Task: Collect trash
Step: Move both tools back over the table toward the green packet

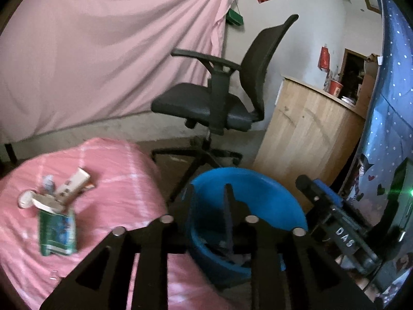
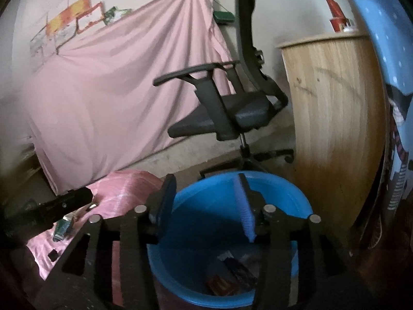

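In the left wrist view, our left gripper [image 1: 209, 199] hangs with its fingers [image 1: 228, 206] spread, holding nothing, over the near rim of the blue bin [image 1: 258, 193]. The trash pile [image 1: 55, 201] lies on the pink bed [image 1: 116, 180], well left of the fingers.

In the right wrist view, our right gripper [image 2: 206, 206] is wide open and empty above the bin [image 2: 206, 206], with wrappers [image 2: 232, 273] below its fingers [image 2: 245, 211].

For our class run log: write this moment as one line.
left gripper: open, empty | right gripper: open, over round blue plastic bucket | wrappers in bucket | litter pile on pink bedcover
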Tool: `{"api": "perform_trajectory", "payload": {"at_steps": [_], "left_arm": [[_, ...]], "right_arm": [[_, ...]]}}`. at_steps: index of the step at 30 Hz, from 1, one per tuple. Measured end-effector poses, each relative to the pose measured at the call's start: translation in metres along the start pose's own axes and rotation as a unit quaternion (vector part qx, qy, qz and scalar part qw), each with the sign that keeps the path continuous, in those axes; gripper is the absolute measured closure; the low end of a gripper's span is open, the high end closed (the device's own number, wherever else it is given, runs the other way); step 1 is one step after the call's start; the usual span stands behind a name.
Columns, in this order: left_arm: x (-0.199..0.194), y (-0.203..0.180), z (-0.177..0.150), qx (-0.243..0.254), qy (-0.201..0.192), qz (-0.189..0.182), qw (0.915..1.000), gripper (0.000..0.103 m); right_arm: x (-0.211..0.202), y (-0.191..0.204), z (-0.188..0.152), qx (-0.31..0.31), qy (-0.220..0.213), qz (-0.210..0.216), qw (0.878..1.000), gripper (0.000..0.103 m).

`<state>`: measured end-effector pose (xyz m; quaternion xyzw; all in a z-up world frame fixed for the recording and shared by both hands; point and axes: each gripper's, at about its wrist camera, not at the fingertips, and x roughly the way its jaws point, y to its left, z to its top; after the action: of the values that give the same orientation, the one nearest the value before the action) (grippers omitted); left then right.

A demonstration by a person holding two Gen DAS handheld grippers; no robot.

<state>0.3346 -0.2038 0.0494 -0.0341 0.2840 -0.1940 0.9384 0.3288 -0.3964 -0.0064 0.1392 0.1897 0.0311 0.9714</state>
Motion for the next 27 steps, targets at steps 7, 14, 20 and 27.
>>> {"api": "perform_trajectory", "payload": {"at_steps": [7,14,20,27], "left_arm": [[-0.042,0.028,-0.003,-0.003,-0.035,0.040,0.9986,0.061],[-0.086,0.072,-0.007,-0.046,-0.092,0.090,0.9907,0.012],[-0.122,0.106,-0.023,-0.083,-0.152,0.127,0.9767,0.002],[-0.153,0.134,-0.050,-0.073,-0.183,0.179,0.9638,0.002]], "right_arm": [[-0.014,0.027,0.011,-0.013,-0.037,0.020,0.999,0.003],[-0.026,0.073,0.015,-0.049,-0.071,0.067,0.994,0.000],[-0.041,0.112,0.009,-0.105,-0.119,0.106,0.982,0.000],[-0.044,0.141,0.007,-0.124,-0.143,0.142,0.972,0.000]]}}
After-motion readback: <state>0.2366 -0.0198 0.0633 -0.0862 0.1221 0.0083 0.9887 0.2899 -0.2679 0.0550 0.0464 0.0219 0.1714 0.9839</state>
